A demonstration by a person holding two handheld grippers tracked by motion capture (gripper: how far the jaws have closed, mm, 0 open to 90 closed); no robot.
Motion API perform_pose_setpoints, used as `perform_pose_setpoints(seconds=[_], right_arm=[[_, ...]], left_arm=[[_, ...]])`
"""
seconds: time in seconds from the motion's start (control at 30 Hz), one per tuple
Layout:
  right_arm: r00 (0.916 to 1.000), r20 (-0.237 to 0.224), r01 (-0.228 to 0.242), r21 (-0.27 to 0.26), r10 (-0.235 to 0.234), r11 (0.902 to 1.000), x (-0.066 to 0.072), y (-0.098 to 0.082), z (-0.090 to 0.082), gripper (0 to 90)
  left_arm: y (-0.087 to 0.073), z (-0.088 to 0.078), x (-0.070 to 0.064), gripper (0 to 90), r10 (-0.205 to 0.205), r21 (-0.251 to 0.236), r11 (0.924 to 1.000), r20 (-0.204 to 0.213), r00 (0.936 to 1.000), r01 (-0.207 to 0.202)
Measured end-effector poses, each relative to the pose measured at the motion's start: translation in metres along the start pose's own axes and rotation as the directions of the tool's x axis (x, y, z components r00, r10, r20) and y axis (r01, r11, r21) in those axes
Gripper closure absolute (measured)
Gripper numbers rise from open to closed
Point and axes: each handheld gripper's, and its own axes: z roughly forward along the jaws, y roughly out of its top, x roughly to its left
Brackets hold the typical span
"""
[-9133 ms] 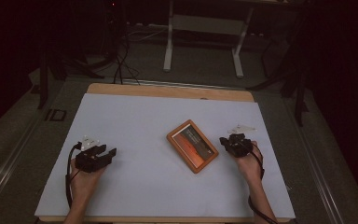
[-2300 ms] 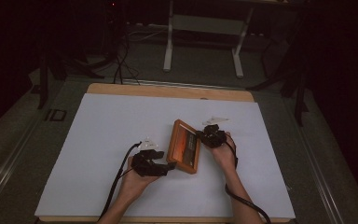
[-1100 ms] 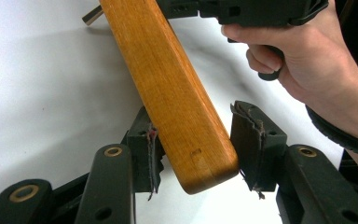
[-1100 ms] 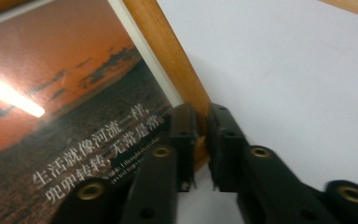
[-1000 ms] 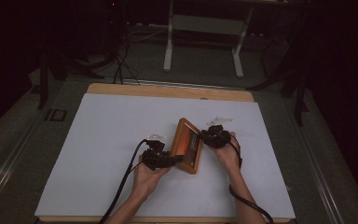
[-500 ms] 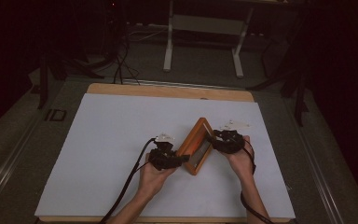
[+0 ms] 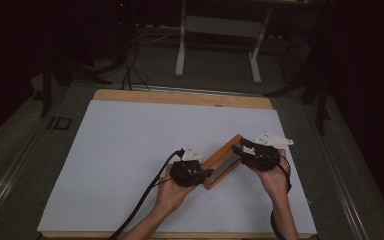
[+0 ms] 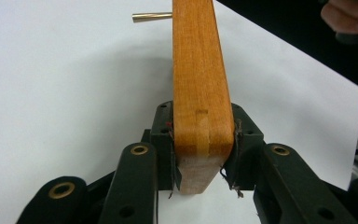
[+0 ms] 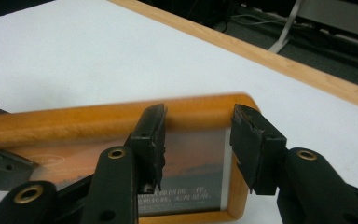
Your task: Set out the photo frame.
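Frame: orange wooden picture frame [image 7: 222,161] with a printed photo insert stands on edge on the white table [image 7: 130,150], lower centre of the high view. Left gripper [image 8: 204,156] is clenched on its corner. Right gripper [image 9: 198,140] has just been opening, jaws apart in front of the photo, touching nothing. Judged light, stiff, smooth; front pane possibly fragile, so grip the wooden rim.

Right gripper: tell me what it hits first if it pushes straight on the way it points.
Probably the wooden picture frame: the right gripper stands open, facing the frame's picture side, though the gap between them is hard to judge.
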Motion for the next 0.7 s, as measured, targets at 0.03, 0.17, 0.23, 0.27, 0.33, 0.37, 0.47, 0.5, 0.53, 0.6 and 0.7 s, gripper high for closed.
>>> perform_pose_setpoints(seconds=[0.03,0.17,0.23,0.27,0.33,0.37,0.47,0.5,0.53,0.6,0.7], right_arm=[[1.0000,0.003,0.008,-0.004,-0.007,1.0000,0.000,0.001,-0.002,57.2],[0.9996,0.022,0.018,-0.032,-0.017,0.9993,0.000,-0.001,-0.008,76.3],[0.9995,0.025,0.017,-0.037,-0.016,0.9992,0.000,-0.001,-0.009,79.8],[0.9994,0.031,0.020,-0.038,-0.018,0.9991,0.000,-0.002,-0.010,85.3],[0.9993,0.034,0.019,-0.027,-0.018,0.9995,-0.001,-0.003,-0.010,88.4],[0.9993,0.034,0.018,-0.022,-0.018,0.9996,-0.001,-0.004,-0.010,89.4],[0.9994,0.031,0.015,-0.005,-0.015,0.9999,-0.002,-0.007,-0.007,89.8],[0.9996,0.028,0.009,-0.011,-0.008,0.9999,-0.002,-0.008,-0.007,89.9],[0.9997,0.023,0.005,-0.012,-0.004,0.9999,-0.003,-0.008,-0.007,89.9],[0.9997,0.024,0.004,-0.010,-0.004,0.9999,-0.003,-0.008,-0.007,89.9],[0.9998,0.019,-0.009,-0.017,0.009,0.9998,-0.004,-0.009,-0.008,89.9]], left_arm=[[0.000,0.000,-0.002,69.5,0.010,-0.001,0.9999,-0.003,0.9999,-0.010],[0.001,0.002,-0.010,69.4,0.072,0.003,0.9974,-0.015,0.9973,-0.072],[0.002,0.002,-0.011,69.4,0.082,0.004,0.9966,-0.016,0.9965,-0.082],[0.002,0.003,-0.014,69.4,0.100,-0.001,0.9950,-0.019,0.9948,-0.100],[0.001,0.003,-0.014,69.3,0.104,-0.005,0.9946,-0.021,0.9944,-0.104],[0.001,0.003,-0.014,69.3,0.099,-0.010,0.9950,-0.018,0.9949,-0.099],[0.000,0.003,-0.012,68.8,0.082,-0.023,0.9964,-0.009,0.9966,-0.082],[-0.002,0.004,-0.009,68.2,0.064,-0.034,0.9974,0.005,0.9979,-0.064],[-0.002,0.004,-0.009,67.4,0.064,-0.034,0.9974,0.005,0.9979,-0.064],[-0.006,0.008,-0.008,63.0,0.060,-0.017,0.9981,0.007,0.9982,-0.060],[-0.014,0.017,-0.007,60.4,0.057,0.005,0.9984,0.010,0.9983,-0.057]])
